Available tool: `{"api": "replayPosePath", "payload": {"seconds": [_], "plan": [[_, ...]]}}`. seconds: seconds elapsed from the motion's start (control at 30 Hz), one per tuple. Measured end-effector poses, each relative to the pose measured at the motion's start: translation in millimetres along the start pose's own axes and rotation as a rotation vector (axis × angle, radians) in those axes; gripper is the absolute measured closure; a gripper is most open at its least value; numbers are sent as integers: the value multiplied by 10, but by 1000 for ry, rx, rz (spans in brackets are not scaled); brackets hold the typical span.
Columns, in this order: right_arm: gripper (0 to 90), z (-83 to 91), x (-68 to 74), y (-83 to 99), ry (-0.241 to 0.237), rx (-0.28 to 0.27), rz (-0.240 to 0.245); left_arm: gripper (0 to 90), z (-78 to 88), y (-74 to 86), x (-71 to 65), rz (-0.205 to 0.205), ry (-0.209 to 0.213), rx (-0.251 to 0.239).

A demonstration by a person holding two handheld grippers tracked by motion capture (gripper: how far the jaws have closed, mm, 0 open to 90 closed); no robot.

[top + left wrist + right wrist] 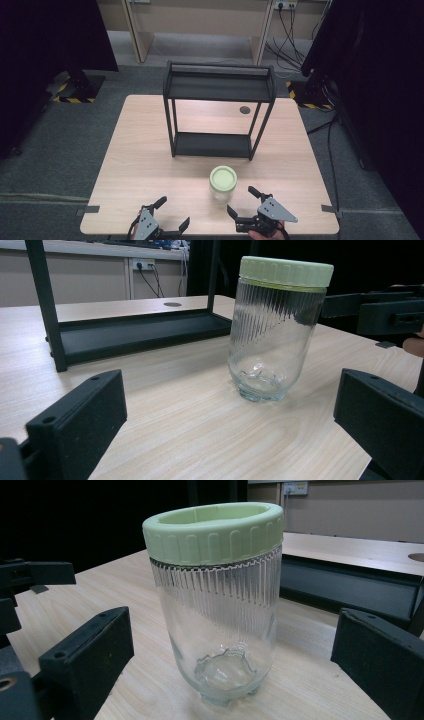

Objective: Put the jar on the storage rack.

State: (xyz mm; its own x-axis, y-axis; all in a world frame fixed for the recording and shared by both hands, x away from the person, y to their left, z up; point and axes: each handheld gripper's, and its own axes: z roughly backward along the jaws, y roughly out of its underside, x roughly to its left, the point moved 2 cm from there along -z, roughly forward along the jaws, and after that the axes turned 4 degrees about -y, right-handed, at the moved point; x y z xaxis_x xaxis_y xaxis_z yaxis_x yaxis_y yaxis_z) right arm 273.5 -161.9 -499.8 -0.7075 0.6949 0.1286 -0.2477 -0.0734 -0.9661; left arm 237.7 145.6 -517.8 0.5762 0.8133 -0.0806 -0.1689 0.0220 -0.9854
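High view shows one glass jar (222, 183) with a pale green lid (223, 177) standing upright on the bench (140, 165), just in front of the single black two-tier shelf rack (218, 110); both shelves are bare. Left claw (164, 214) and right claw (242, 202) sit near the bench's front edge with jaws spread wide, gripping nothing; the right one is nearest the jar, not touching it. Judging from this, the work has hardly begun; the jar is not yet grasped, and lifting and placing it remain. Count: one jar, one lid, one rack, two claws.
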Motion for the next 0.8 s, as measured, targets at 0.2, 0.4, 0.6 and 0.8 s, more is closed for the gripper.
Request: {"api": "replayPosePath", "payload": {"seconds": [0.2, 0.4, 0.6, 0.8], "plan": [[35, -57, -10, -24, 1, 4, 1, 0, 0, 0, -1, 0, 1, 0], [35, -135, -14, -58, 1, 6, 9, 0, 2, -2, -2, -1, 1, -1], [35, -208, -29, -63, 2, 14, 8, 0, 6, -4, -2, -2, 2, -2], [35, -271, -47, -63, 5, 19, 0, 0, 4, -3, -4, -1, 3, -2]]}}
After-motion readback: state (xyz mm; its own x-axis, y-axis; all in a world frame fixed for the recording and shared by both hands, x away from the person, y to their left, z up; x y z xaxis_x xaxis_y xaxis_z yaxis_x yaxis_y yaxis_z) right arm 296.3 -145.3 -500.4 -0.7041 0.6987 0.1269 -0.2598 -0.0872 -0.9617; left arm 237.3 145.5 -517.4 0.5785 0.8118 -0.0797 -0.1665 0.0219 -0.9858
